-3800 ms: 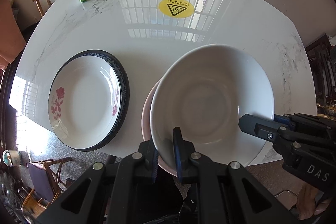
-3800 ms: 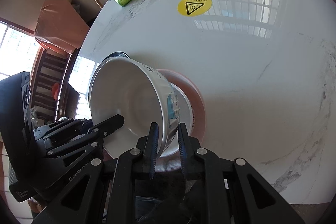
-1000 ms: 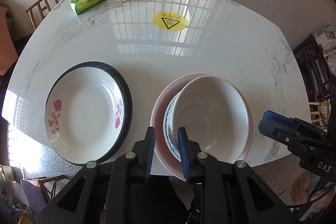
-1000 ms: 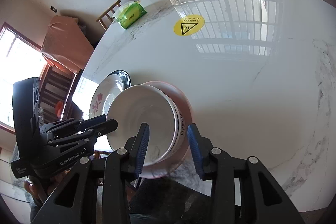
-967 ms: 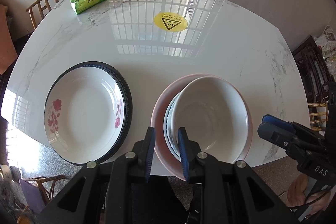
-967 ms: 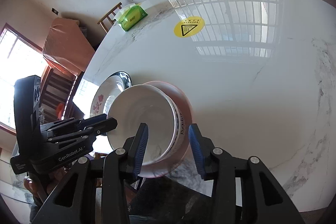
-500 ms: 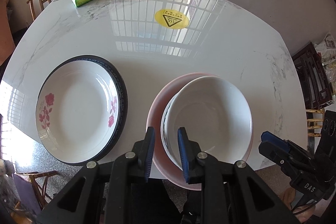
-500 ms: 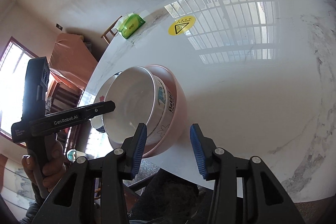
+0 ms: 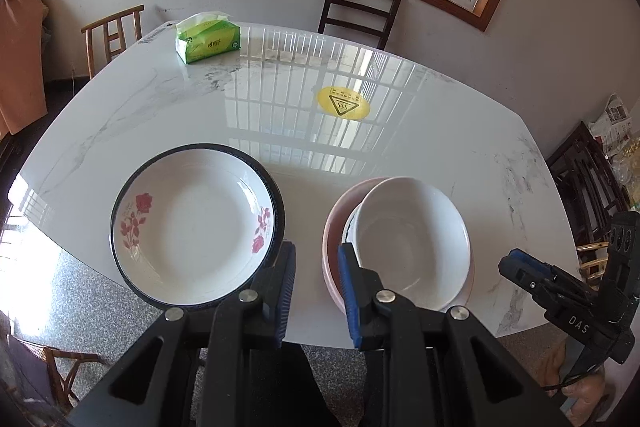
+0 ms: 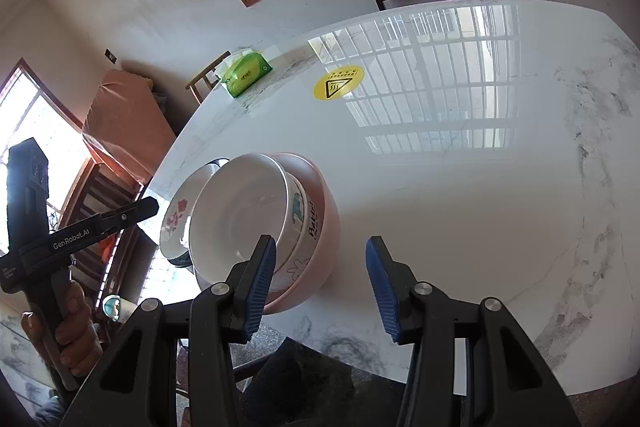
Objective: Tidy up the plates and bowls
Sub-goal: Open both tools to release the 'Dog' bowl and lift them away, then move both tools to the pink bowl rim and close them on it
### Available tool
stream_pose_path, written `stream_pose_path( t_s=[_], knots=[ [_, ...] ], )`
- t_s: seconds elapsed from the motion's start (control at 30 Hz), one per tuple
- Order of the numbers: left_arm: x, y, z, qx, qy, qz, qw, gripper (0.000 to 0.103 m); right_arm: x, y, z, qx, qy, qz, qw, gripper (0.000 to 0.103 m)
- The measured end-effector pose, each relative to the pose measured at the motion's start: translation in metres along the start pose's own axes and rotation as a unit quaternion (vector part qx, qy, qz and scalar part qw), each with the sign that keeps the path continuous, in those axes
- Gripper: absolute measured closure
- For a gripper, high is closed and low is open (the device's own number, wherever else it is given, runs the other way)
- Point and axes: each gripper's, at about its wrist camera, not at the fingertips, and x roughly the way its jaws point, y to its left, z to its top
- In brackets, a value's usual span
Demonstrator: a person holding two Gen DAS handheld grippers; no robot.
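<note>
A white bowl [image 9: 412, 247] sits nested in a patterned bowl [image 10: 300, 215], and both rest in a pink bowl [image 9: 332, 223] near the table's front edge. Left of that stack lies a rose-printed plate [image 9: 192, 227] on a black-rimmed plate [image 9: 280, 211]. My left gripper [image 9: 316, 267] hovers over the gap between plates and bowls, jaws slightly apart with nothing in them. My right gripper [image 10: 320, 255] is open and drawn back at the stack's right side, its left finger [image 10: 260, 275] in front of the bowls without touching them.
The marble table [image 9: 280, 107] carries a green tissue pack [image 9: 208, 41] at the far left and a yellow warning sticker [image 9: 342, 103] mid-table. Chairs stand around it. A hand [image 10: 72, 327] holds the left gripper's handle off the near edge.
The white bowl, held in both grippers a few seconds back, now rests in the stack. Both grippers have drawn back and tipped upward, and the right jaws have widened.
</note>
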Motion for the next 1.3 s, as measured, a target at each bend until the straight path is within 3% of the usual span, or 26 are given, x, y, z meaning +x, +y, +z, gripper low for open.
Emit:
stream_pose_path(
  t_s=[0.1, 0.27, 0.7, 0.83, 1.0, 1.1, 1.3],
  knots=[
    [0.012, 0.004, -0.008, -0.014, 0.032, -0.022, 0.9991, 0.08, -0.004, 0.007, -0.006, -0.029, -0.019, -0.035, 0.999, 0.058],
    [0.036, 0.012, -0.012, -0.042, 0.095, -0.045, 0.9936, 0.08, -0.002, 0.004, -0.006, -0.029, -0.012, -0.032, 0.999, 0.058],
    [0.052, 0.02, -0.002, -0.071, 0.124, -0.046, 0.9887, 0.08, 0.013, -0.004, 0.003, 0.005, 0.026, -0.023, 0.999, 0.049],
    [0.057, 0.018, 0.003, -0.076, 0.128, -0.009, 0.9889, 0.069, 0.018, -0.005, 0.004, 0.01, 0.039, -0.032, 0.999, 0.049],
    [0.061, 0.008, 0.003, -0.051, 0.129, 0.024, 0.99, 0.063, 0.024, 0.001, 0.01, -0.01, 0.058, -0.06, 0.996, 0.056],
    [0.065, 0.008, 0.003, -0.057, 0.136, 0.021, 0.9888, 0.063, 0.029, 0.002, 0.015, -0.016, 0.068, -0.083, 0.994, 0.061],
    [0.069, 0.018, 0.004, -0.085, 0.147, 0.004, 0.9856, 0.063, 0.041, 0.003, 0.022, -0.02, 0.091, -0.087, 0.992, 0.066]
  ],
)
